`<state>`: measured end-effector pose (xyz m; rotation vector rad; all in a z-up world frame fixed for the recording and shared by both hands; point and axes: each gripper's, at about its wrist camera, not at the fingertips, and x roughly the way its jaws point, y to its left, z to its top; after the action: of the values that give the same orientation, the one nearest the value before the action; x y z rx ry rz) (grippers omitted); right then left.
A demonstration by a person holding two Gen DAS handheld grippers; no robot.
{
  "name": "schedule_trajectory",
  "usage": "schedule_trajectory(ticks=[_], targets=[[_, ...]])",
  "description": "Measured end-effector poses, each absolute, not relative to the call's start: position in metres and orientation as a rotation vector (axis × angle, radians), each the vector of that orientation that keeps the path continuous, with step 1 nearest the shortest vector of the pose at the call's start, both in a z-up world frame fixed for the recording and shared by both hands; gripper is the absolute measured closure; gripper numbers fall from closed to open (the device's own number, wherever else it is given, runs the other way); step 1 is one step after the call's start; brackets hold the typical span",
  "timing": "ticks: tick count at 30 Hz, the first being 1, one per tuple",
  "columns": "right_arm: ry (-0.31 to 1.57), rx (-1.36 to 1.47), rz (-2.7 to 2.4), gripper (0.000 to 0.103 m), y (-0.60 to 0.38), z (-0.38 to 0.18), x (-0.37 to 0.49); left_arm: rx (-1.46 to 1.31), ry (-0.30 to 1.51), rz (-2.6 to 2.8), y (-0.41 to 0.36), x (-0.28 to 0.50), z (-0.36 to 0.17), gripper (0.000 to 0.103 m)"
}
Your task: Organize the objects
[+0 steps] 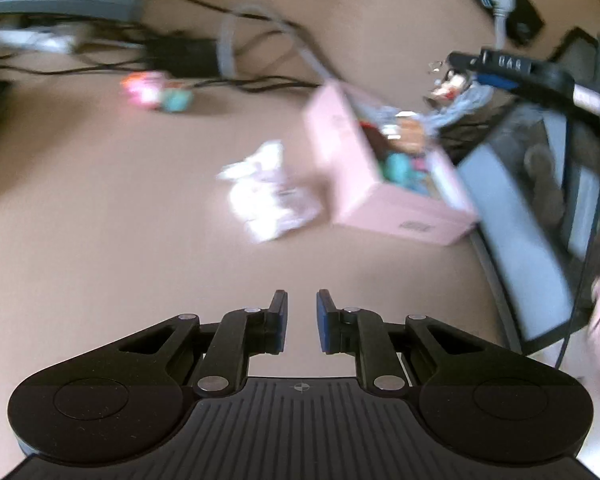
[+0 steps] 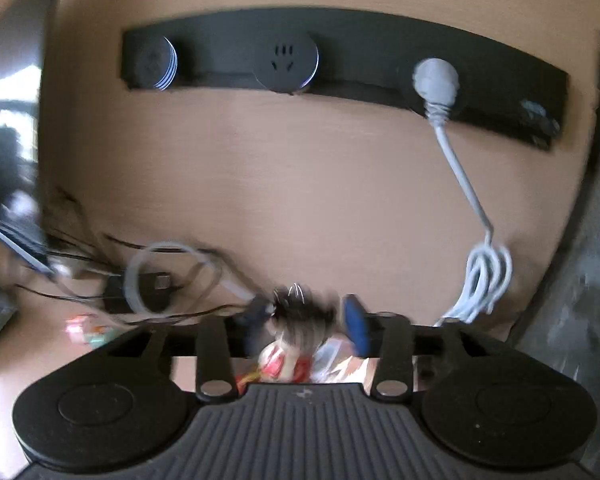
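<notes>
Two grippers are over a brown table (image 1: 100, 200). The left gripper (image 1: 301, 316) is near us and low. Its jaws are almost together and there is nothing between them, so it is closed and empty.

The right gripper (image 2: 304, 314) is far off on the right side, above a pink box (image 1: 351, 168). A doll (image 2: 300, 308) with dark hair sits between its fingers. The picture is blurry there, so I cannot tell if the pads press on the doll or stand apart from it. Seen from the left gripper, the doll hangs at the tip of the right gripper, just above the far end of the box.

The box is open on top and has small toys in it, some teal and some red. A crumpled white wrapper (image 1: 264, 192) lies on the table just left of the box. A small pink and teal toy (image 1: 156, 94) lies farther away on the left, well apart from the box. Black cables (image 1: 180, 56) run across the table behind that toy.

At the far edge of the table is a black power strip (image 2: 339, 56). A grey plug (image 2: 435, 80) is stuck in it on the right side, and its white cord (image 2: 487, 280) comes down toward us in a bundle
</notes>
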<state>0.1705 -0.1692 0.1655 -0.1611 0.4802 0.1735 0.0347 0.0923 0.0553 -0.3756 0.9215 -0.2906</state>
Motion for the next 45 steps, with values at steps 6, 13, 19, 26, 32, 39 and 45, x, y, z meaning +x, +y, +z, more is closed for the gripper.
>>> schedule_trajectory(ticks=[6,13,19,26,32,39,45], targets=[[0.516,0.01,0.158,0.031,-0.176,0.166,0.152,-0.408,0.886,-0.185,0.139,0.025,0.052,0.086],[0.624,-0.002,0.109,0.025,-0.178,0.138,0.073,-0.436,0.828,-0.265,0.117,0.066,0.056,0.086],[0.707,-0.036,0.056,0.024,-0.171,0.108,0.021,-0.357,0.727,-0.219,0.111,0.11,0.08,0.086],[0.749,-0.084,0.037,0.02,-0.162,0.091,-0.026,0.042,0.647,-0.13,0.126,0.173,0.065,0.085],[0.803,-0.084,0.017,0.02,-0.159,0.08,-0.034,0.238,0.687,-0.12,0.112,0.217,0.044,0.079],[0.806,-0.085,0.02,0.018,-0.157,0.078,-0.035,0.184,0.742,-0.093,0.116,0.232,0.039,0.081],[0.81,-0.054,0.05,0.018,-0.155,0.077,-0.026,0.066,0.759,-0.175,0.115,0.173,0.043,0.079]])
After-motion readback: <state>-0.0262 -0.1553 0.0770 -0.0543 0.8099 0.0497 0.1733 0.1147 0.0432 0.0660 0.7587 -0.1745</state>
